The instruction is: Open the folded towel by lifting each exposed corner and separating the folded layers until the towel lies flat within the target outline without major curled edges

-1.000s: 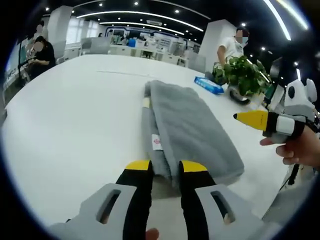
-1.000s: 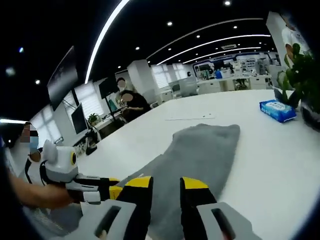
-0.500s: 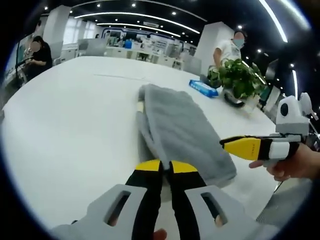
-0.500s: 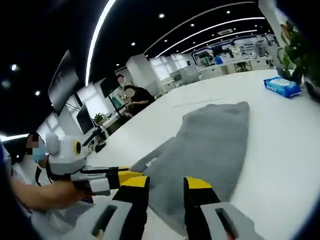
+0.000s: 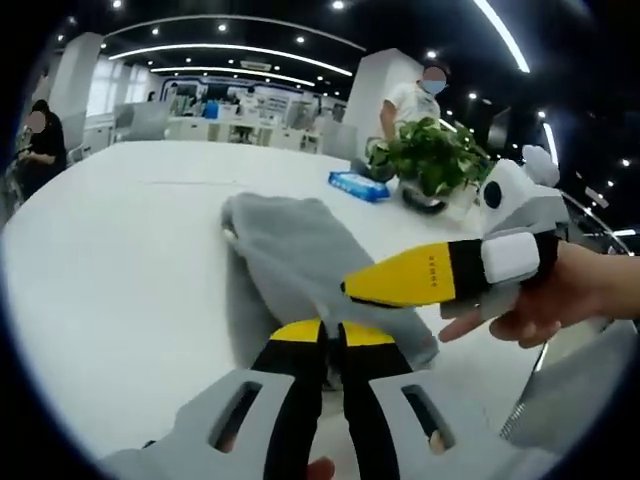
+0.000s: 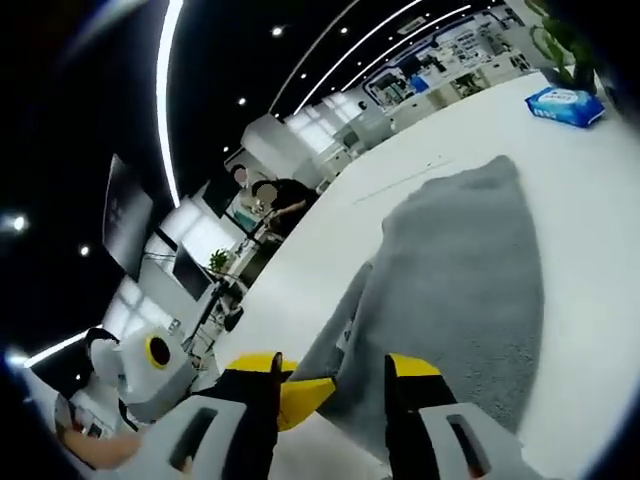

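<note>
White tabletop (image 5: 110, 250) spreads across a dark-ceilinged office lit by strip lights. At far left of the left gripper view, a seated person (image 5: 35, 140) works at the tabletop's edge. At centre lies the grey towel (image 5: 290, 255), folded and rumpled, its near edge reaching your left gripper (image 5: 332, 333), whose yellow-tipped jaws are pressed together on that near edge. Beyond the towel rests a blue packet (image 5: 357, 186), then a potted plant (image 5: 430, 160) with a standing person (image 5: 410, 100) behind it. At right, your hand (image 5: 545, 300) carries the right gripper across the towel. In the right gripper view, the right gripper (image 6: 335, 380) has its jaws apart above the towel's near corner, with the left gripper's yellow tip between them.
</note>
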The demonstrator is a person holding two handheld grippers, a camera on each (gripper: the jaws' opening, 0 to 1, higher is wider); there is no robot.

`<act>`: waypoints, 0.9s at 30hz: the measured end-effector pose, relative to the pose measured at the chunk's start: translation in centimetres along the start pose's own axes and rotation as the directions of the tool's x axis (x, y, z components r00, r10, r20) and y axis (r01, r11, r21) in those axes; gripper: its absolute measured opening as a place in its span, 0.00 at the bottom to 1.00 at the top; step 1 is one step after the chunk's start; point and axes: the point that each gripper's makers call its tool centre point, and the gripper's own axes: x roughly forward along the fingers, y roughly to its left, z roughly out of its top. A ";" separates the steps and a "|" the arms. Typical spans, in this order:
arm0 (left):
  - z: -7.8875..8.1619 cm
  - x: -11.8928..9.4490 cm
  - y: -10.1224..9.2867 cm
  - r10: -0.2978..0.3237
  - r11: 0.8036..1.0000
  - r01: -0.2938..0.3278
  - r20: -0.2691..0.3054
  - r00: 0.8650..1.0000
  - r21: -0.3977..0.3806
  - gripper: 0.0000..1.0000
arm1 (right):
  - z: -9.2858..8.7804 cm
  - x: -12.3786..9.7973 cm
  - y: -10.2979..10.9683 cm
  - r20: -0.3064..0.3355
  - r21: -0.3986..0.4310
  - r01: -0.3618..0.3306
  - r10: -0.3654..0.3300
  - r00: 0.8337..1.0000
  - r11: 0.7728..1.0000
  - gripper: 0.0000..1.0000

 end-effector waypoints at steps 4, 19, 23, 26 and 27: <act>0.0 0.2 -1.2 -0.039 0.993 0.040 -0.010 0.999 0.109 0.04 | -0.2 1.1 0.0 -0.048 0.003 0.009 -0.009 0.999 1.000 0.37; 0.1 0.1 -2.0 -0.068 0.982 0.070 -0.016 0.998 0.177 0.06 | -0.6 1.8 -2.3 -0.208 -0.065 0.120 -0.131 0.969 0.991 0.00; 0.1 0.0 -0.6 -0.025 0.992 0.026 -0.012 1.000 0.121 0.09 | -0.2 1.1 -2.8 -0.196 -0.039 0.132 -0.137 0.971 0.990 0.00; 0.0 0.1 -0.6 -0.021 0.994 0.022 -0.011 1.000 0.111 0.10 | 0.3 0.6 -3.0 -0.181 -0.055 0.143 -0.151 0.972 0.988 0.00; 0.0 0.1 -0.6 -0.021 0.994 0.022 -0.011 1.000 0.110 0.10 | 0.5 0.5 -3.0 -0.178 -0.058 0.143 -0.152 0.972 0.988 0.00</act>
